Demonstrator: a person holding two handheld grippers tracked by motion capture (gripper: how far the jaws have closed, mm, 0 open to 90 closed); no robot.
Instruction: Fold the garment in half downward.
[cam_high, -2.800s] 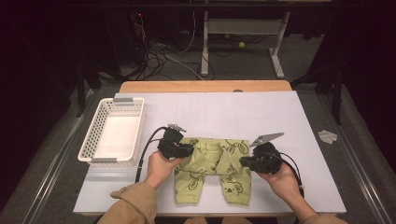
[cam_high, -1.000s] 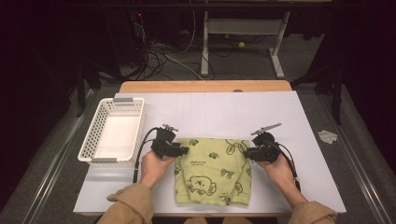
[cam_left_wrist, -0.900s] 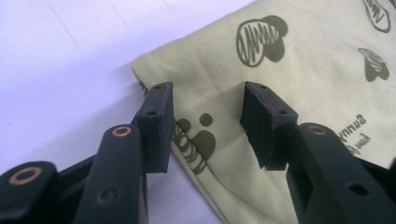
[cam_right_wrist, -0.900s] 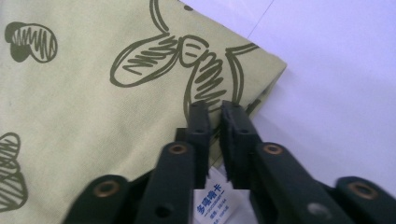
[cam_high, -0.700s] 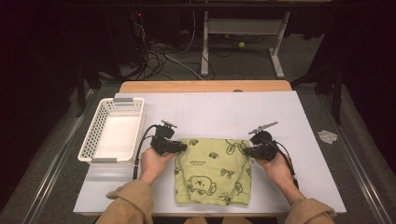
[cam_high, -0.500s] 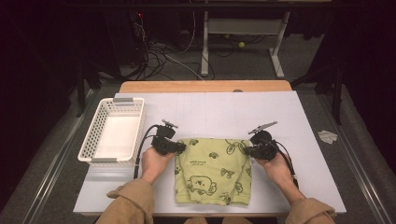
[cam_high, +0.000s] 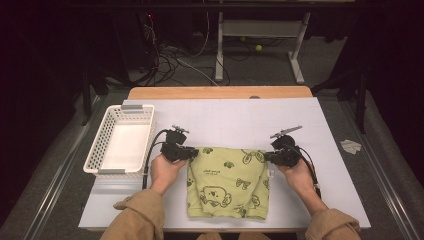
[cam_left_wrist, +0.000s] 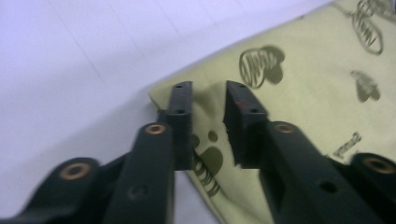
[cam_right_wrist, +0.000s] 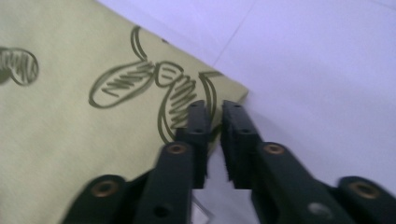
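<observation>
Trouble could start at the two far corners, I think. In the high view, the folded green cloth (cam_high: 227, 182) lies at the 6 o'clock side of the white table (cam_high: 340, 165), with its long side running from 12 to 6 and its folded edge at 12. My left gripper (cam_high: 187, 152) sits at its 10 o'clock corner and my right gripper (cam_high: 270, 156) at its 2 o'clock corner. The basket (cam_high: 120, 142) waits off at 9 o'clock. In the left gripper view, the jaws have just been opening and stand apart, with a little bump of cloth between them, not pinched. That bump could stick to a pad and drag the fold open if I pull back fast. In the right gripper view, the jaws have just been opening too, a thin gap, over the cloth's corner, so the same snag could happen there.
</observation>
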